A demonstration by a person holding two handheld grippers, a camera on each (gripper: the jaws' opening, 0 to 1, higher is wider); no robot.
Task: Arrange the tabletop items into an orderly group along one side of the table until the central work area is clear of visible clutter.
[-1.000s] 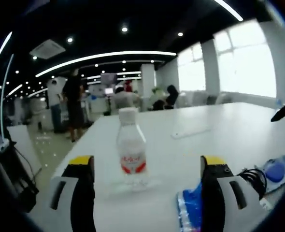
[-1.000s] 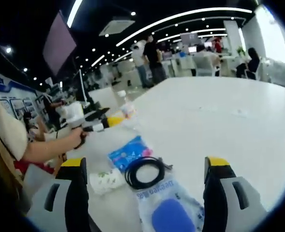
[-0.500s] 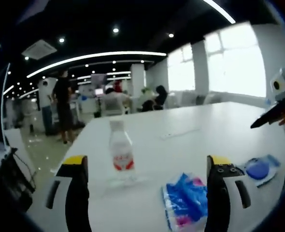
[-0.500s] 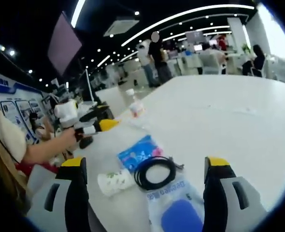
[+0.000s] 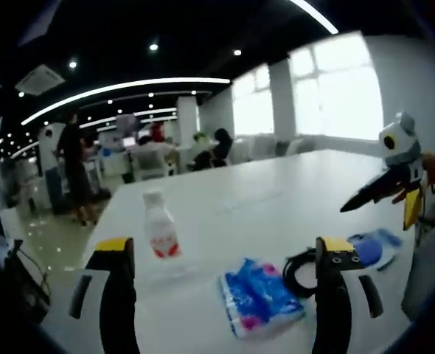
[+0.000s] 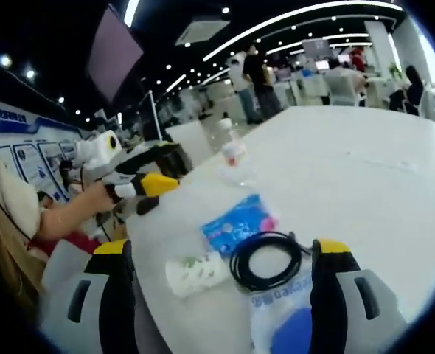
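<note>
A small clear water bottle (image 5: pixel 158 234) with a red label stands upright on the white table (image 5: pixel 276 199). To its right lie a blue tissue pack (image 5: pixel 260 296), a black cable coil (image 5: pixel 298 269) and a clear pouch (image 5: pixel 376 247) holding something blue. My left gripper (image 5: pixel 225 247) is open and empty, held back from the bottle. My right gripper (image 6: pixel 222 249) is open above the cable coil (image 6: pixel 268 259), the pouch (image 6: pixel 291 324) and a small white packet (image 6: pixel 197 271). The tissue pack (image 6: pixel 239 221) and bottle (image 6: pixel 232 147) lie farther off.
The right gripper (image 5: pixel 394 184) hangs above the table's right side. A hand holds the left gripper (image 6: pixel 140 184) off the table's left edge. The far table (image 6: pixel 365 169) is bare white surface. People stand and sit at desks in the background.
The left gripper has drawn back from the bottle, so the tissue pack, cable and pouch now come into its view. The right view has shifted slightly. The items lie where they were.
</note>
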